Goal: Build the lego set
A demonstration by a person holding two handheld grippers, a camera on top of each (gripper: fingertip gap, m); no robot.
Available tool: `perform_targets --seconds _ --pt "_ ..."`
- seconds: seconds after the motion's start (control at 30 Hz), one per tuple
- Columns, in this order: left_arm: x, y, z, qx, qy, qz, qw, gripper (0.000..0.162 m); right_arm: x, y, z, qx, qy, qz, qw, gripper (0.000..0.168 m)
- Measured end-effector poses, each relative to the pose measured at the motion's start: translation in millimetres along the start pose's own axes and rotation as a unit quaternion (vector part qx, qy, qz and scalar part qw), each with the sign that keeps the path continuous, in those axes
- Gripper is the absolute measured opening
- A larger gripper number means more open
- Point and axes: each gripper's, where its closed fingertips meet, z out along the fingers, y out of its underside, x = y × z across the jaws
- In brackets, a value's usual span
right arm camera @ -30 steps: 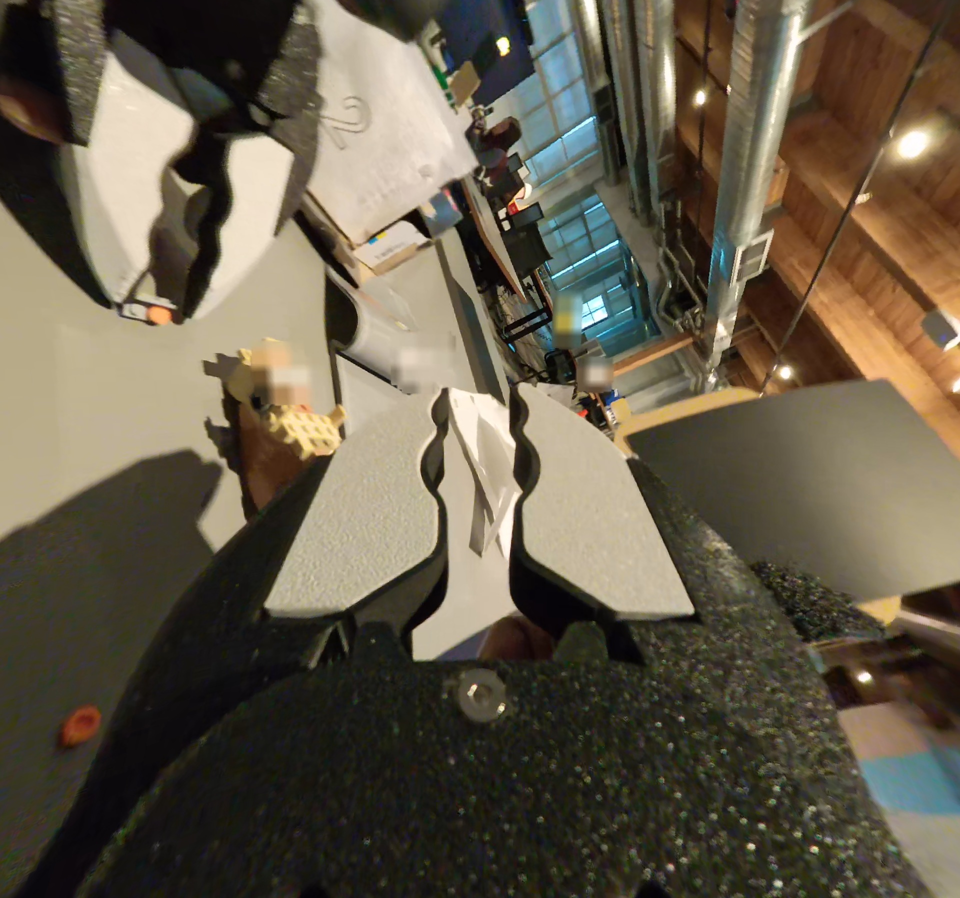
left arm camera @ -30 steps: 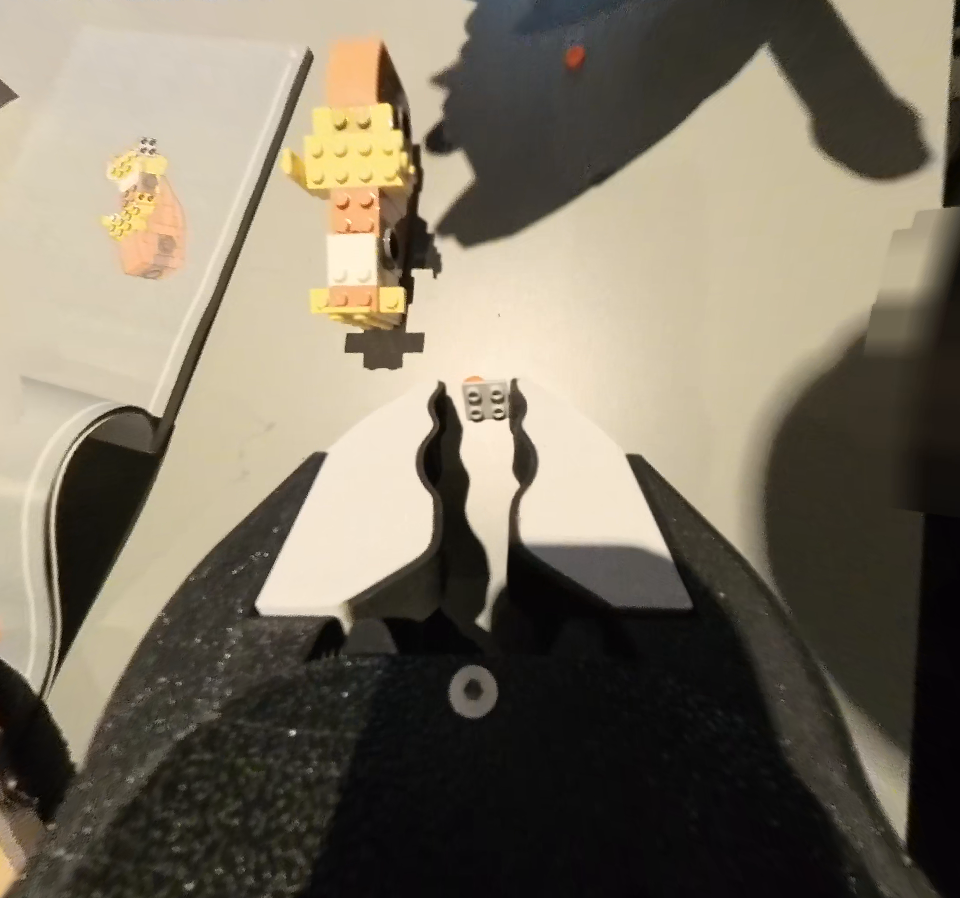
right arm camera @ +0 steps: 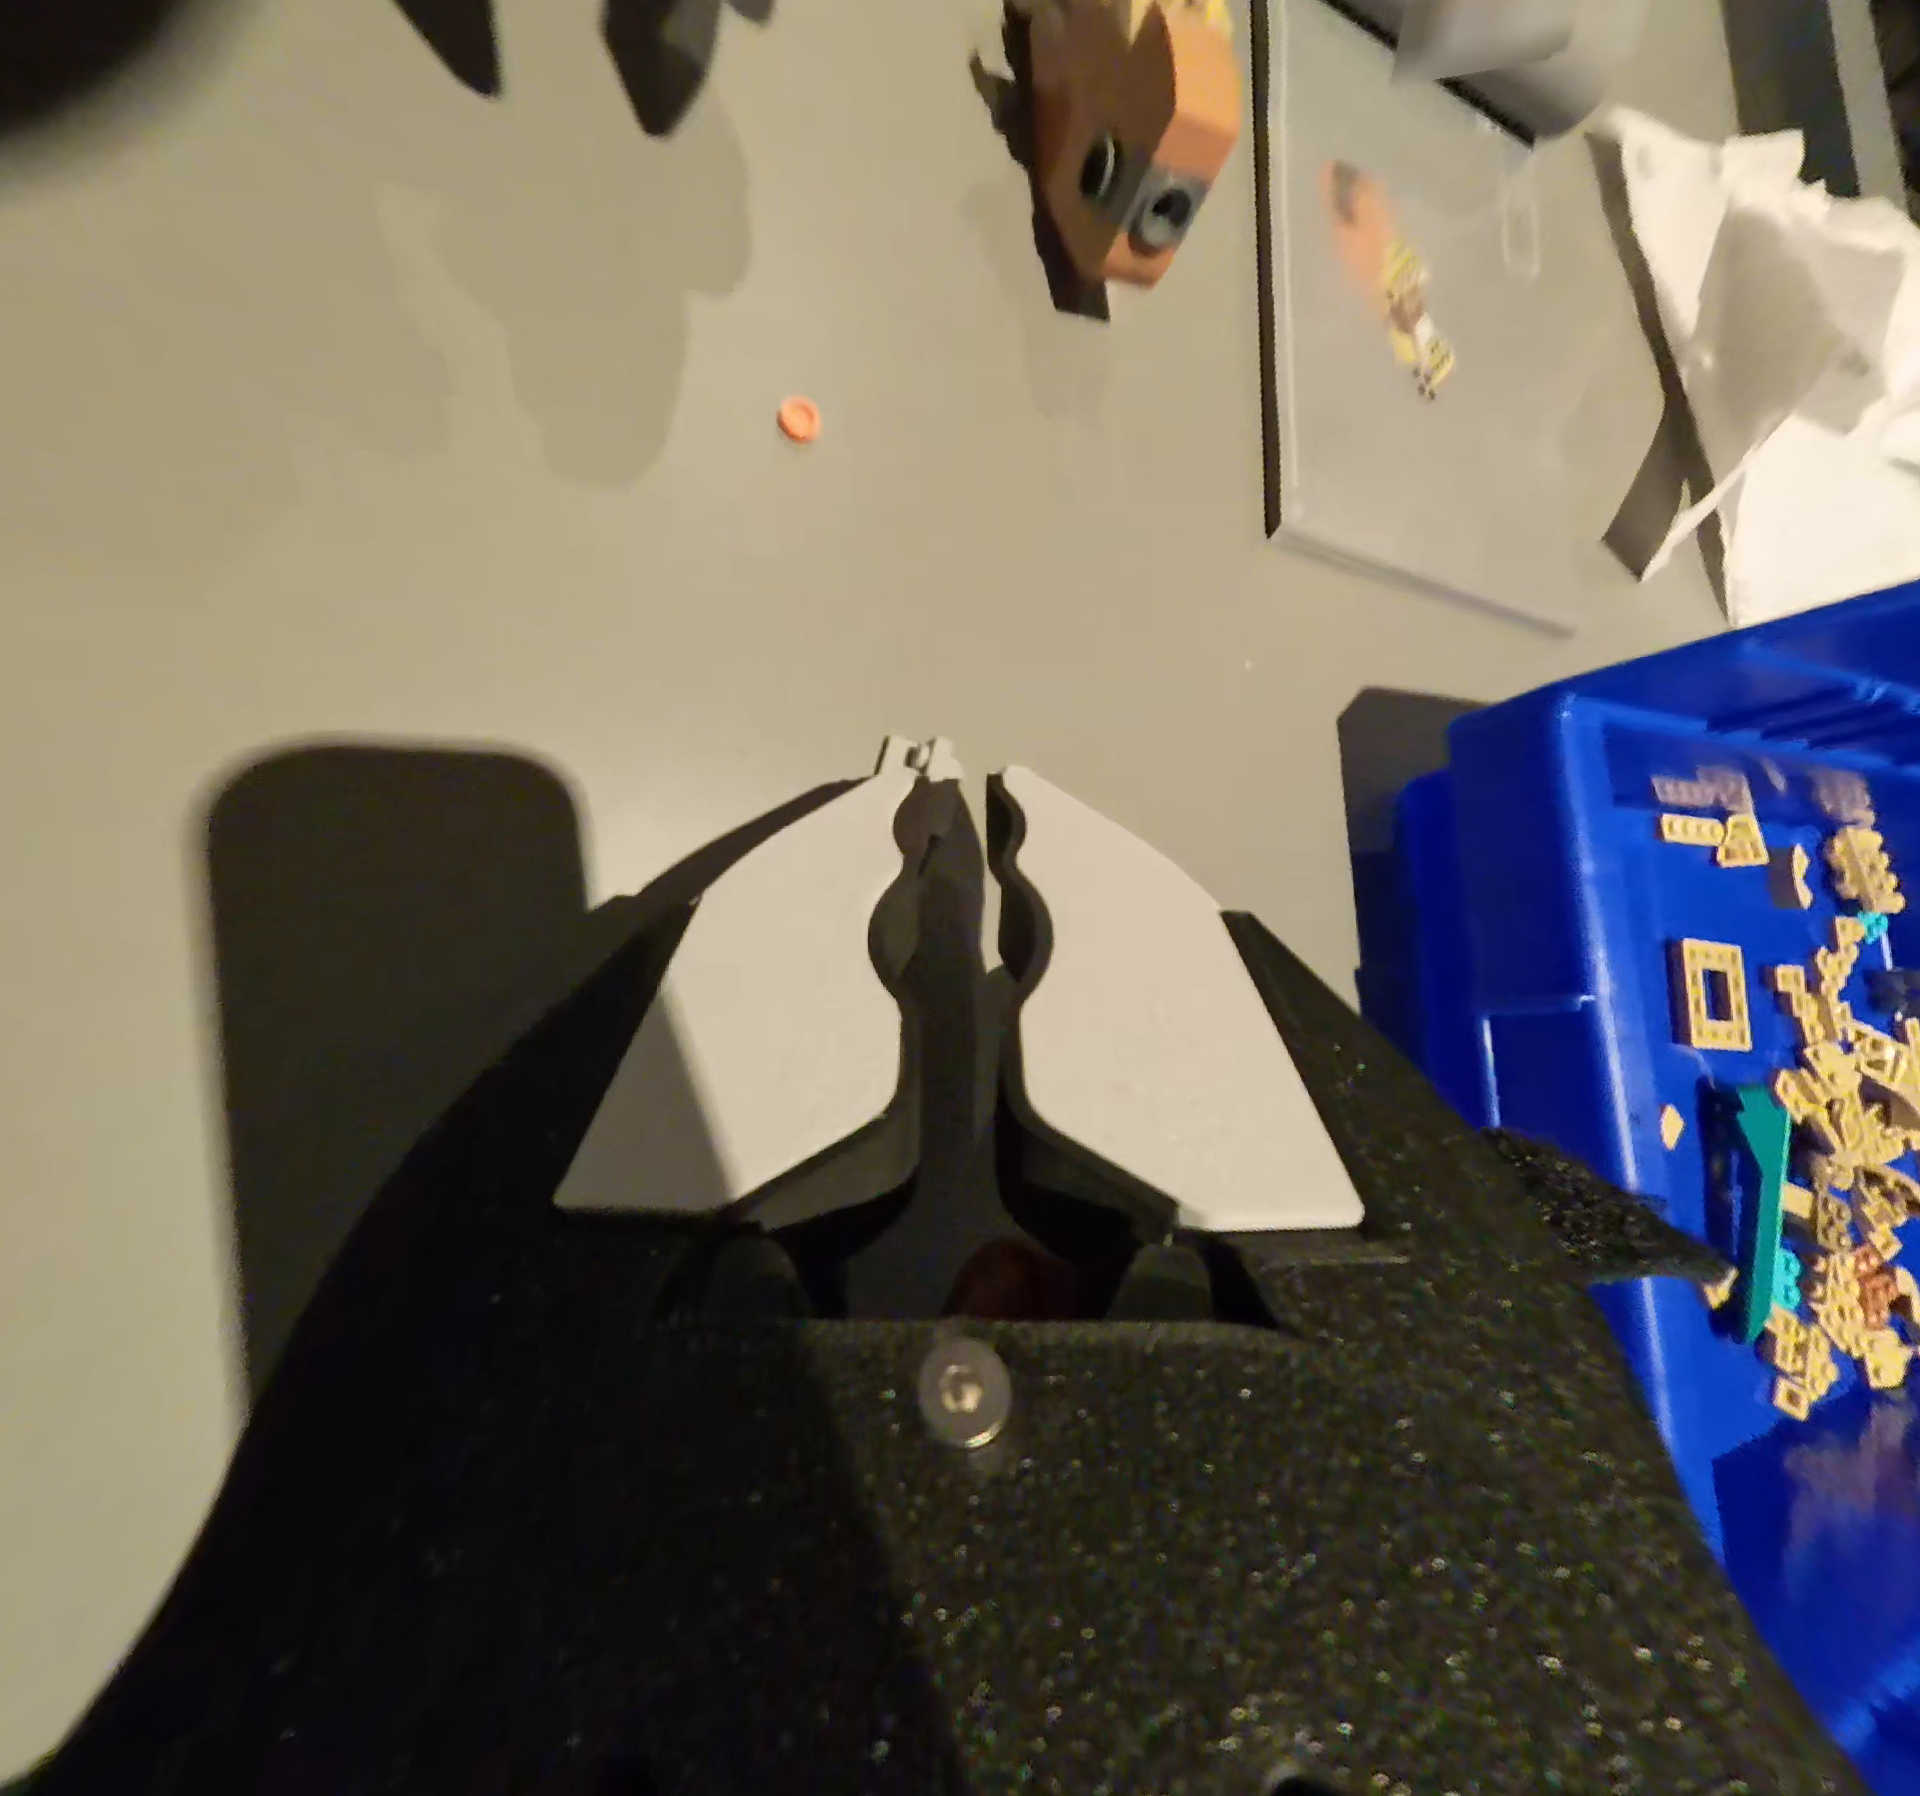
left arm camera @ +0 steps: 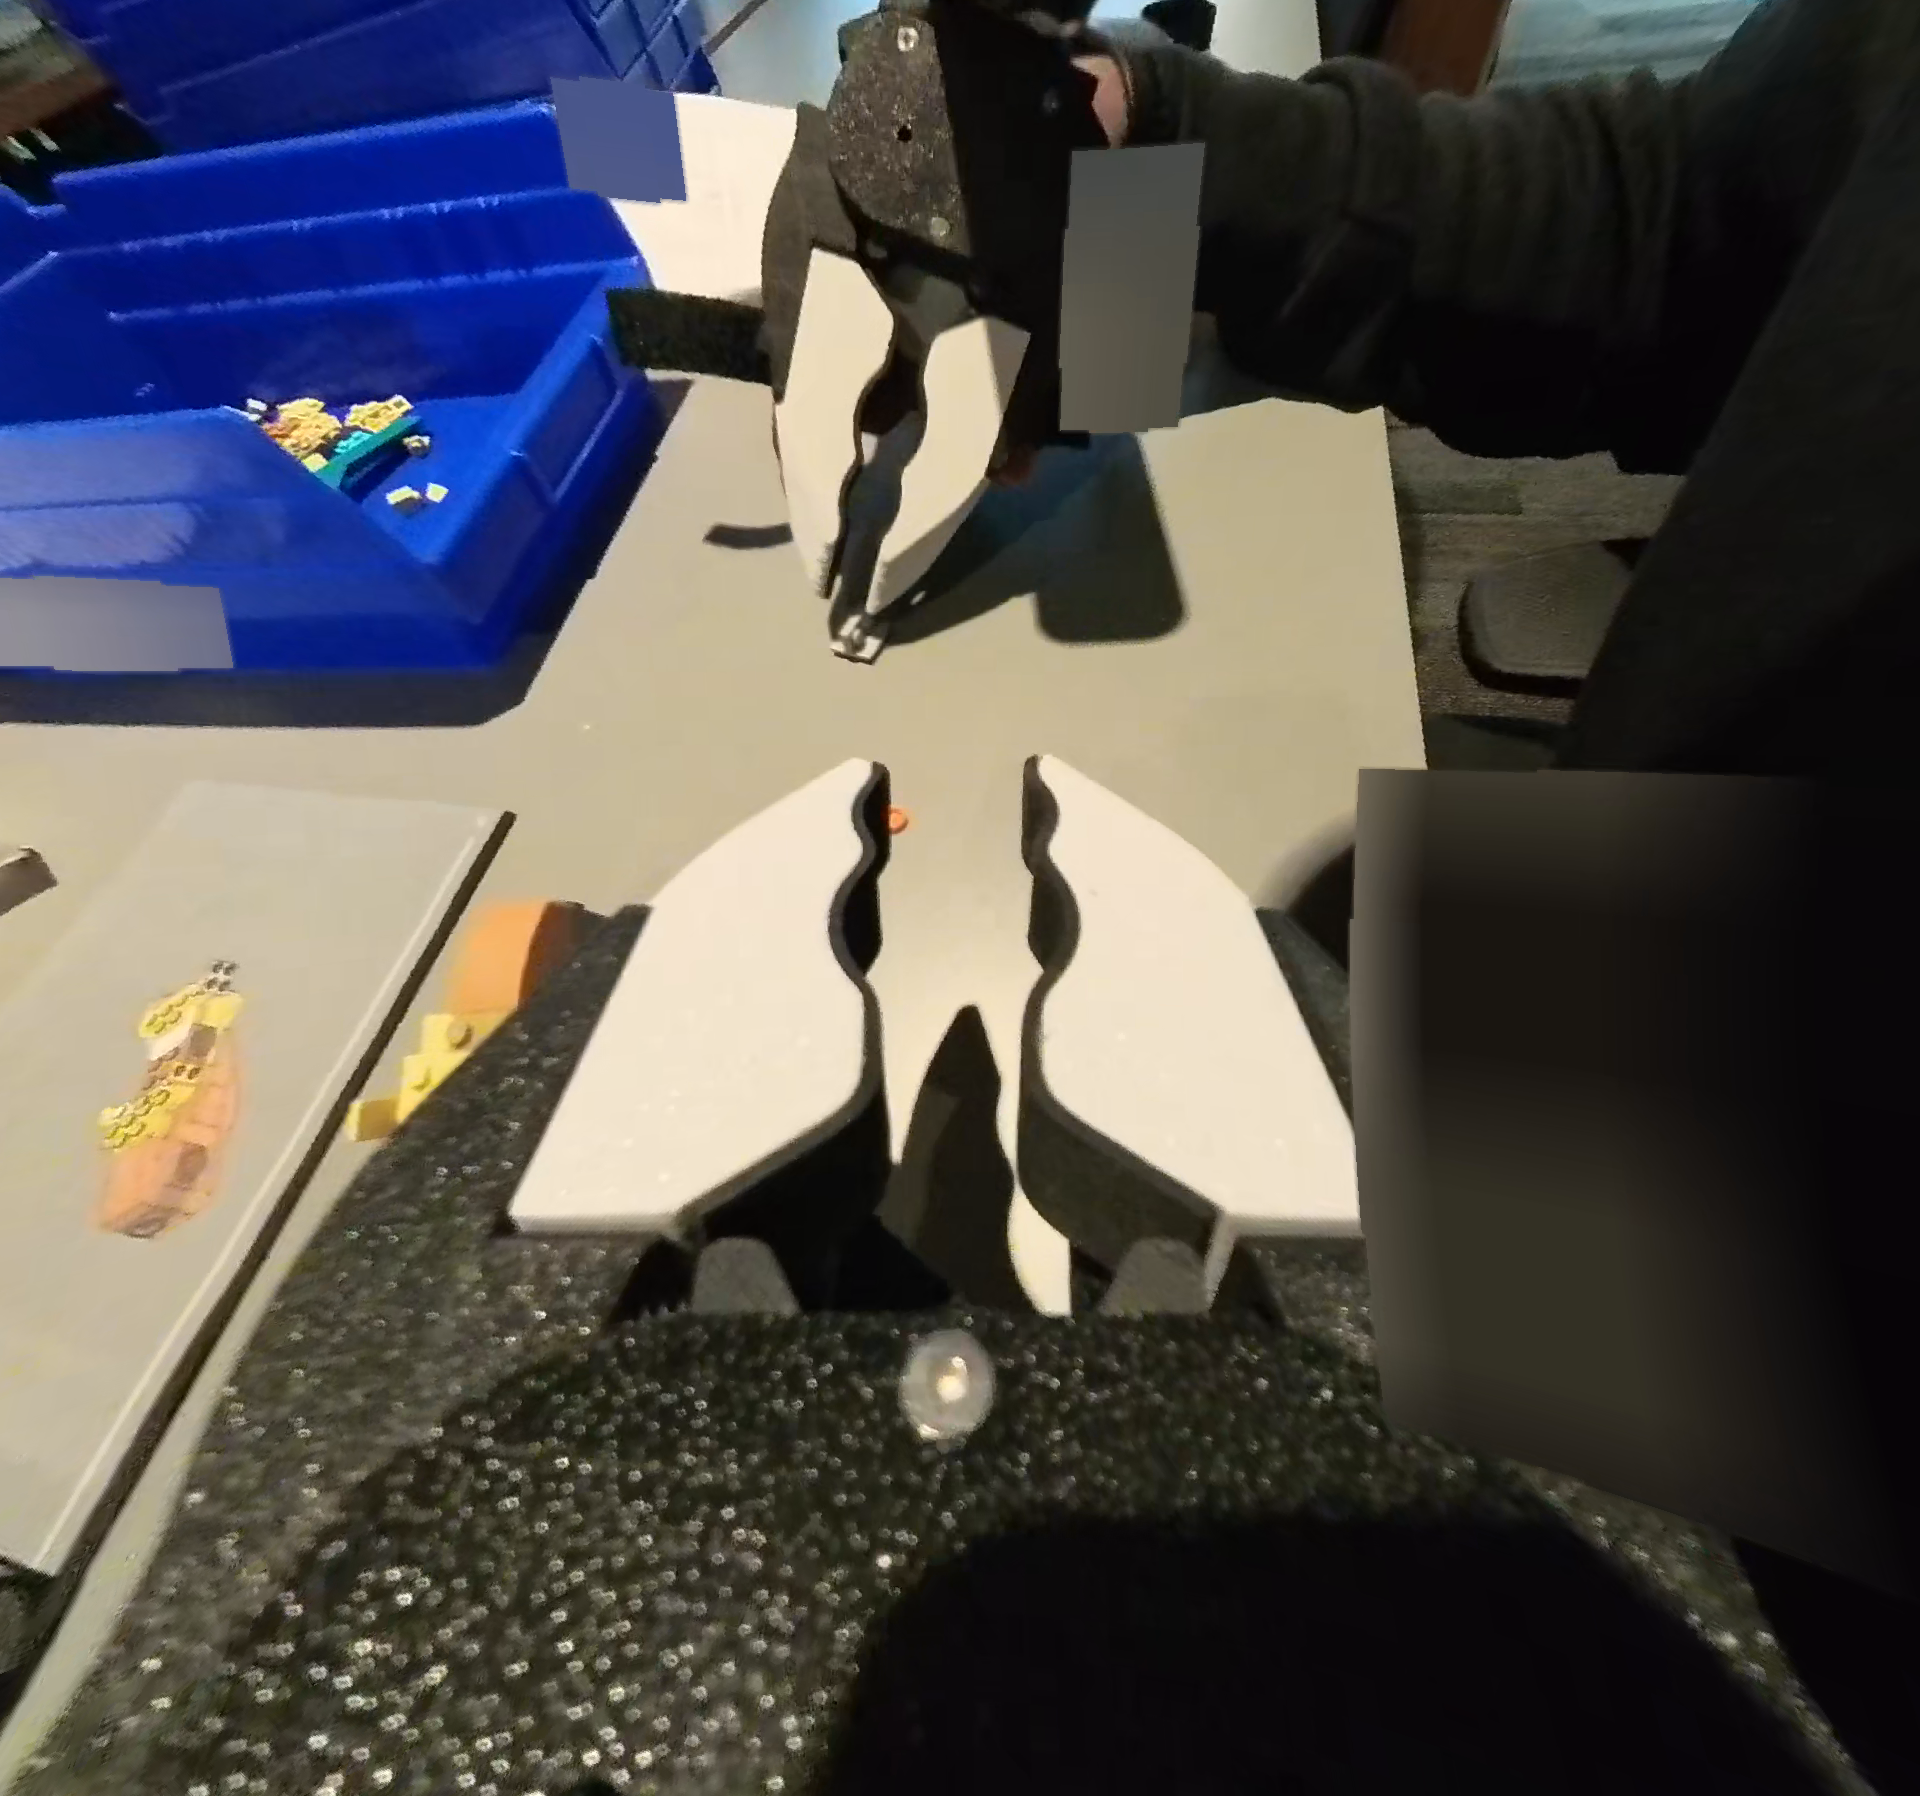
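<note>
1. Grey plate [right arm camera: 916, 757], small and studded, is the piece in play: it sits at the tips of the right gripper [right arm camera: 951, 785], whose fingers have closed to a narrow slit on it. In the left wrist view the same plate [left arm camera: 856, 638] is down at the table [left arm camera: 1195, 686] surface, so whether it is lifted yet cannot be told.
2. Left gripper [left arm camera: 951, 780] stands spread, holding nothing, with bare table between its fingers. It hovers near the plate, on the side away from the person's sleeve [left arm camera: 1558, 219].
3. Beyond the plate from the right gripper lies a small orange round stud [right arm camera: 798, 418], loose on the table. Farther still sits the partly built tan-and-yellow model [right arm camera: 1127, 125], just beside the open instruction booklet [right arm camera: 1455, 375].
4. Off to one side of the plate, the blue bin [right arm camera: 1538, 811] holds a heap of loose tan pieces [right arm camera: 1839, 1154].
5. Handling, as a judgement: the plate is light, rigid and thin, with smooth edges, so it may twist or pop out of the tips if pinched off centre. Taking it across two opposite edges, studs up, looks safest.
6. The model is stiff but only pressed together; the free gripper would best clamp its solid brown body, not the yellow outriggers, while the plate is pushed on.
</note>
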Motion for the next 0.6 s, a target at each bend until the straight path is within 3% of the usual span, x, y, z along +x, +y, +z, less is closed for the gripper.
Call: perform_targets --seconds 0.2,0.6 --pt "3 5 0 -0.008 0.010 -0.003 1.000 0.024 -2 1 1 -0.002 -0.017 0.026 1.000 0.000" --pt "1 3 -13 0.015 -0.030 -0.009 0.999 0.022 -1 -15 1 0.040 -0.031 0.066 0.997 0.000"
